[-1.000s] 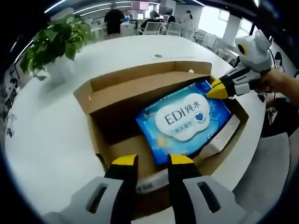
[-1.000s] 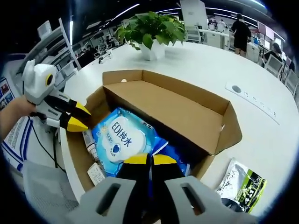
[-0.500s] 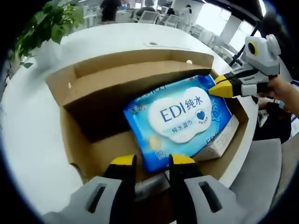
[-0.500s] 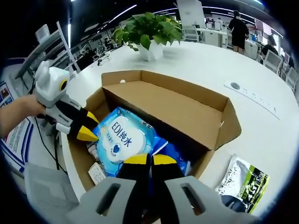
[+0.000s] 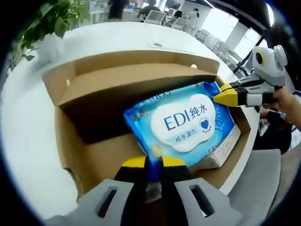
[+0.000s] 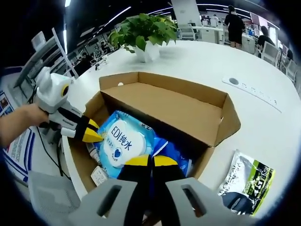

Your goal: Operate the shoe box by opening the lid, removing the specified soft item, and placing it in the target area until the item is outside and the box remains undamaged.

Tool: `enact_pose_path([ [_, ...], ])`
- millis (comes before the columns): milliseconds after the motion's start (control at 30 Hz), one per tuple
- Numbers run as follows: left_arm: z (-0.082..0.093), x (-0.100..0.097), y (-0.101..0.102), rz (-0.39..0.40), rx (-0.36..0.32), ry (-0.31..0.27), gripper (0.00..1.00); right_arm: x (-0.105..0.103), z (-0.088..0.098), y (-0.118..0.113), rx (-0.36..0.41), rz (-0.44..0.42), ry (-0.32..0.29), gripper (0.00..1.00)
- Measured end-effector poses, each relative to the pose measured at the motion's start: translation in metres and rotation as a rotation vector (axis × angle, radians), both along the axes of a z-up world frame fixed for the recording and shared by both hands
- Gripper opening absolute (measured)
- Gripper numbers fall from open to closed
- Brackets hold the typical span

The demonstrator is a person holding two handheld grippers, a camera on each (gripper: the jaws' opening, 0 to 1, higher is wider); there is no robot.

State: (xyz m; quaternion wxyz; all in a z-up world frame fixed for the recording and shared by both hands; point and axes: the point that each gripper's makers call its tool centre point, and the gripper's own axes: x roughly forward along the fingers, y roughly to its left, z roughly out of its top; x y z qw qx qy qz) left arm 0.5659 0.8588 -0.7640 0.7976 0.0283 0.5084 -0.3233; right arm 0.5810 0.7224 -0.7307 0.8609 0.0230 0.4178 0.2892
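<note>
Where right view reaches: foil pouch point(image 6: 245, 187)

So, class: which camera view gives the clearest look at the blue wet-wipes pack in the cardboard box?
The left gripper view: the blue wet-wipes pack sits large and central, its white label fully readable. In the right gripper view the pack looks smaller, with its near end hidden behind that gripper's jaws.

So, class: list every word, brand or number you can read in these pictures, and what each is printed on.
"EDI 纯水": white cloud label on the blue wipes pack, inside the open cardboard box.
Smaller print under it on the label: too blurred to read.
Print on the green-and-black packet on the table: too small to read.
</note>
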Motion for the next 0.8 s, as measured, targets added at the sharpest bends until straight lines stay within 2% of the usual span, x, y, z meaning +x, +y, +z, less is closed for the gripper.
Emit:
enact_pose_path([
  [267,0.010,0.000,-0.002,0.000,0.028,-0.041,0.01,-0.001,0.002,-0.001,0.003,-0.028,-0.011,0.00],
  [800,0.041,-0.001,-0.010,0.018,-0.006,-0.102,0.00,-0.001,0.021,-0.011,0.030,-0.050,-0.046,0.00],
])
